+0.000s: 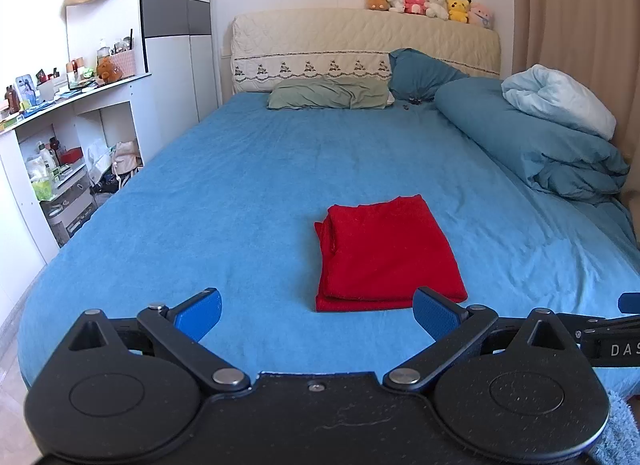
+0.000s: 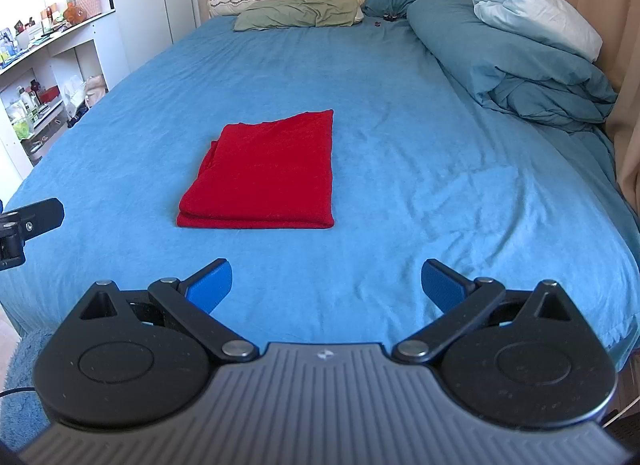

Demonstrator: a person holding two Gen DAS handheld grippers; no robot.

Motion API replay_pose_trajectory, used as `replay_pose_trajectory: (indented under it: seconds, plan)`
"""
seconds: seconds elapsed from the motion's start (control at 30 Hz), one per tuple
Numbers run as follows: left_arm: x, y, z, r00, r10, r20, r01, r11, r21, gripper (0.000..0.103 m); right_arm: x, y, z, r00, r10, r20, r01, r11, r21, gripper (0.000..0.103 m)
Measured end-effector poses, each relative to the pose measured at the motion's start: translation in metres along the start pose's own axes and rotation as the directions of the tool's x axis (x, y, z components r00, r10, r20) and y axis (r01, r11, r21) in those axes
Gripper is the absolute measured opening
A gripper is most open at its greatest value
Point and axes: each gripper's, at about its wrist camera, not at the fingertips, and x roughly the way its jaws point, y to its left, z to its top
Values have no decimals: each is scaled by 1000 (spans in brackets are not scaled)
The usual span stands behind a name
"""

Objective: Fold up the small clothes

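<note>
A red garment (image 1: 386, 253) lies folded into a neat rectangle on the blue bedsheet (image 1: 224, 193), near the foot of the bed. In the right wrist view the same red garment (image 2: 268, 177) sits ahead and left of centre. My left gripper (image 1: 318, 315) hovers over the bed's near edge, open, its blue pads wide apart with nothing between them; the garment's front edge lies just beyond them. My right gripper (image 2: 326, 285) is also open and empty, further back from the garment. A part of the other gripper shows at each view's side edge.
A green pillow (image 1: 328, 93), a teal pillow (image 1: 420, 73) and a rolled teal duvet (image 1: 532, 145) with a pale blanket (image 1: 560, 99) lie at the head and right side. Plush toys (image 1: 428, 5) line the headboard. White shelves (image 1: 68, 133) stand left. A curtain (image 1: 580, 13) hangs right.
</note>
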Motion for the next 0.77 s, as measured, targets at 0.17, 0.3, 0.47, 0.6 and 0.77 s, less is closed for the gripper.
replay_pose_trajectory:
  seconds: [0.17,0.3,0.47,0.6,0.77]
  plan:
    - [0,-1,-1,1000,4,-2,-4,1000,4,103,0,1,0,1000,4,-1,-4,1000,-3,103]
    - [1,-1,-1,1000,3,-10,-3,1000,-1,103,0,1,0,1000,7,-2,-7,1000,-7,103]
    - [2,1,-1,1000,14,-13,-14,1000,-2,103,0,1,0,1000,8,-2,-8,1000,-6,103]
    - [4,1,-2,1000,10,-16,-11,1000,-13,103,1,3,-1,1000,14,-7,-14,1000,-12,103]
    - [7,2,-3,1000,8,-20,-8,1000,-11,103,3,6,-2,1000,21,-12,-21,1000,-16,103]
